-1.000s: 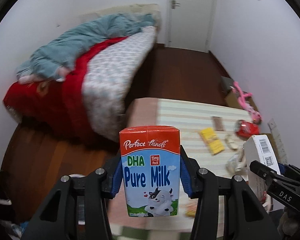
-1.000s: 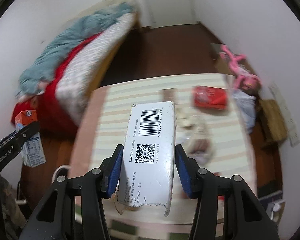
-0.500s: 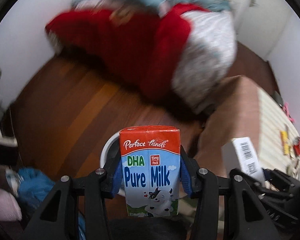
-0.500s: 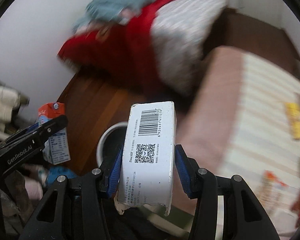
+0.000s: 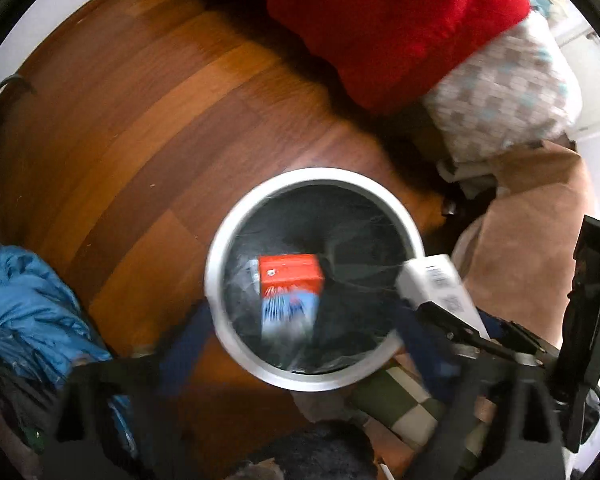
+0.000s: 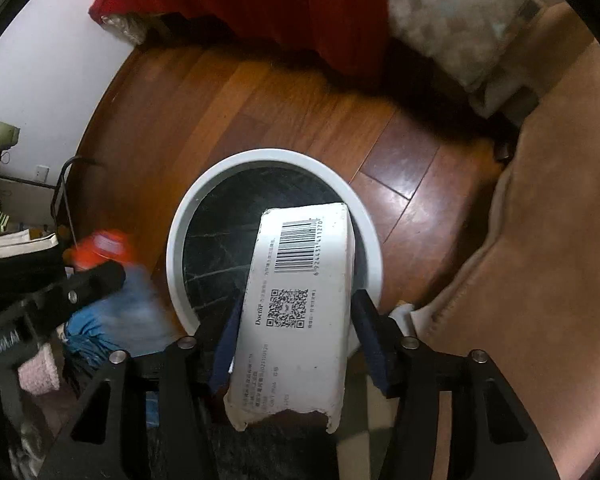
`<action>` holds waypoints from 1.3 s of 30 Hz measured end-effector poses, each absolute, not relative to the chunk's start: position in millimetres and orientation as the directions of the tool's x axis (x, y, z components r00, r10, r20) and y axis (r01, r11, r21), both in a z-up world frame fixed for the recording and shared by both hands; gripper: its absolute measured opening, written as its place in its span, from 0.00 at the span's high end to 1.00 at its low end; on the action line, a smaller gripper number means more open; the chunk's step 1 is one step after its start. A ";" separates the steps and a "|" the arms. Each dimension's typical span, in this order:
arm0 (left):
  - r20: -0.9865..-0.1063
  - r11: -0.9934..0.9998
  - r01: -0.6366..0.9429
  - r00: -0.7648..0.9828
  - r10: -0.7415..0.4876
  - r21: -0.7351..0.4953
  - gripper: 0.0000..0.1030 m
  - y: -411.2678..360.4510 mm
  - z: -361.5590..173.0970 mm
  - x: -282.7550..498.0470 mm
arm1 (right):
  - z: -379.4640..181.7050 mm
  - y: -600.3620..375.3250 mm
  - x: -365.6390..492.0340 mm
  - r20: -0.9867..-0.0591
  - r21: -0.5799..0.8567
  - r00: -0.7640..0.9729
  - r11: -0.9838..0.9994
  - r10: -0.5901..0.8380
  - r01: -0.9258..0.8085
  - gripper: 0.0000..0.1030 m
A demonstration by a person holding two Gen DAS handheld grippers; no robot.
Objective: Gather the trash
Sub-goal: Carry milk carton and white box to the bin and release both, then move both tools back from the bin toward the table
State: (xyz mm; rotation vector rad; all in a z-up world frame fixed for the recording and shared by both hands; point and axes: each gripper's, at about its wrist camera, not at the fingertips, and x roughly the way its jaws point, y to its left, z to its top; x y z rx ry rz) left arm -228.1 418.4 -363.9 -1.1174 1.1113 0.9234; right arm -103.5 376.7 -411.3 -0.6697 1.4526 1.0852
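Bin: The round white-rimmed bin (image 5: 214, 280) stood on the wooden floor (image 5: 140, 120) just beside the bed's red blanket (image 5: 380, 20). It had a dark liner, and both wrist cameras looked almost straight down into it.
Why both tools were there: Each was poised over the bin's mouth so that its piece of trash would fall inside rather than onto the floor.
Left jaws: The left gripper (image 5: 300, 332) had its jaws spread wide, and its blue pads (image 5: 188, 332) stood well apart with nothing between them.
Milk carton: The milk carton (image 5: 290, 280) was clear of the pads and smeared by motion, framed inside the rim below the left tool. I judged it released and dropping in.
Right jaws: The right gripper (image 6: 298, 304) had its jaws set close on either side of the white box (image 6: 296, 352). The box looked sharp and steady, so I judged it gripped, though the contact of the outer pad was hard to read.
White box position: Its barcoded end reached out over the near part of the bin's rim (image 6: 175, 256), not yet let go.
Nearby: A blue garment (image 5: 28, 300) lay on the floor to the left of the bin.
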 end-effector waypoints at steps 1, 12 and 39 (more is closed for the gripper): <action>-0.979 0.214 -0.958 0.201 0.035 -0.190 0.02 416.4 -361.4 -237.4 | -413.9 377.1 -96.3 -0.968 0.245 -0.194 0.410 0.161 -0.879 0.30; -0.980 0.218 -0.976 0.052 0.190 -0.010 0.02 391.6 -330.0 -261.8 | -399.6 365.0 -106.2 -0.996 0.044 -0.016 0.342 0.084 -0.939 0.00; -0.906 0.279 -0.960 0.122 0.405 -0.005 0.02 292.5 -180.2 -251.7 | -229.6 264.0 -102.6 -0.923 0.128 0.010 0.333 0.384 -0.934 0.00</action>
